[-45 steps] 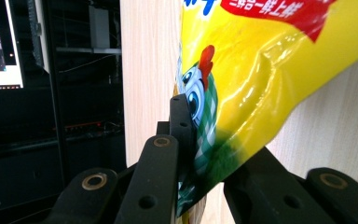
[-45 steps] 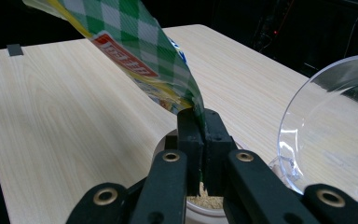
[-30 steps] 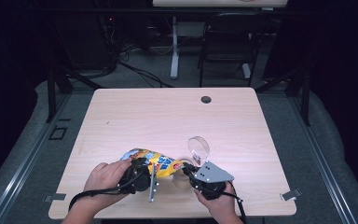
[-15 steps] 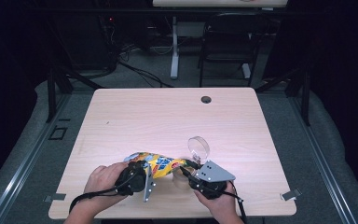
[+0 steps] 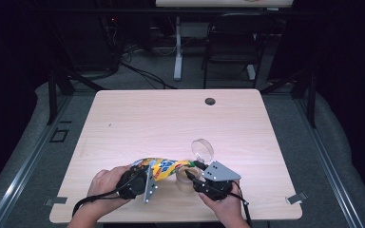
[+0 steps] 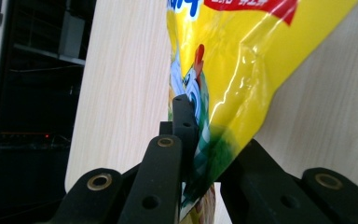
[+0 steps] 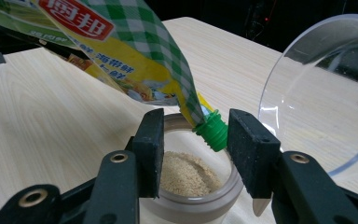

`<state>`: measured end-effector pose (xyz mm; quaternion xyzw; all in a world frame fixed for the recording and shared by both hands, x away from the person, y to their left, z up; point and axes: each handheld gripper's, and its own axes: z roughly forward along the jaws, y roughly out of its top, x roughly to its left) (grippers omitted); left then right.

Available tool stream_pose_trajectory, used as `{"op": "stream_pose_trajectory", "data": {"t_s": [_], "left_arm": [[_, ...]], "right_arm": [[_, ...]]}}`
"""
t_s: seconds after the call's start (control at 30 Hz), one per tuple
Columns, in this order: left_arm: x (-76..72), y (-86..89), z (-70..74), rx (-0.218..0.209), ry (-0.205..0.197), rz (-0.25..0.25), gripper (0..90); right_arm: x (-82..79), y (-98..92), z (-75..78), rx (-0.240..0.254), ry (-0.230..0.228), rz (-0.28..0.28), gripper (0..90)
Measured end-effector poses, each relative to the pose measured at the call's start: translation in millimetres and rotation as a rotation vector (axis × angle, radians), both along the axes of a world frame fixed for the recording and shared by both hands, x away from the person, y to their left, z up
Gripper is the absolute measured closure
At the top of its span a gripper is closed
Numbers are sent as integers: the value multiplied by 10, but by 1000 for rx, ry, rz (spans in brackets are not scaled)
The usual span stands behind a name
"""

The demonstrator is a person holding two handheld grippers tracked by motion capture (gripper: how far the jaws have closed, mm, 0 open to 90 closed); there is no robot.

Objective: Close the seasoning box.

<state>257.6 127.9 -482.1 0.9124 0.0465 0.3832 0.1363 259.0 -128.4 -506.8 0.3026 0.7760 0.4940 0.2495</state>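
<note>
You have one yellow seasoning pouch hanging tilted over the near edge of the bench, at about six o'clock on the bench top. Its green spout points down over the mouth of one clear jar, which stands on the bench and holds pale granules across its bottom. In the right gripper view the spout sits between the two black jaws, up against the jaw at three o'clock; the jaw at nine o'clock stands clear of it.

Your left gripper is clamped on the pouch's lower end, at nine o'clock from the jar in the high view; the printed film is pinched flat between its two jaws. Your right gripper has its jaws apart. They have just been opening, with the spout between them and the jar beneath.

One clear round lid stands tilted on its edge just beyond the jar, at about one o'clock from it.

Farther out, one dark round cable hole sits near the far edge of the bench at twelve o'clock. Two hands, two grippers, one pouch, one jar, one lid.
</note>
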Motion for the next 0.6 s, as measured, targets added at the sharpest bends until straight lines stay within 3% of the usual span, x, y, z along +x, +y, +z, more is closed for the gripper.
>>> {"op": "stream_pose_trajectory", "data": {"t_s": [0.23,0.6], "left_arm": [[0,25,-40,-53,17,2,878],[-2,55,-52,-66,21,2,878]], "right_arm": [[34,-32,-29,11,30,-13,565],[55,-28,-71,14,58,-16,583]]}}
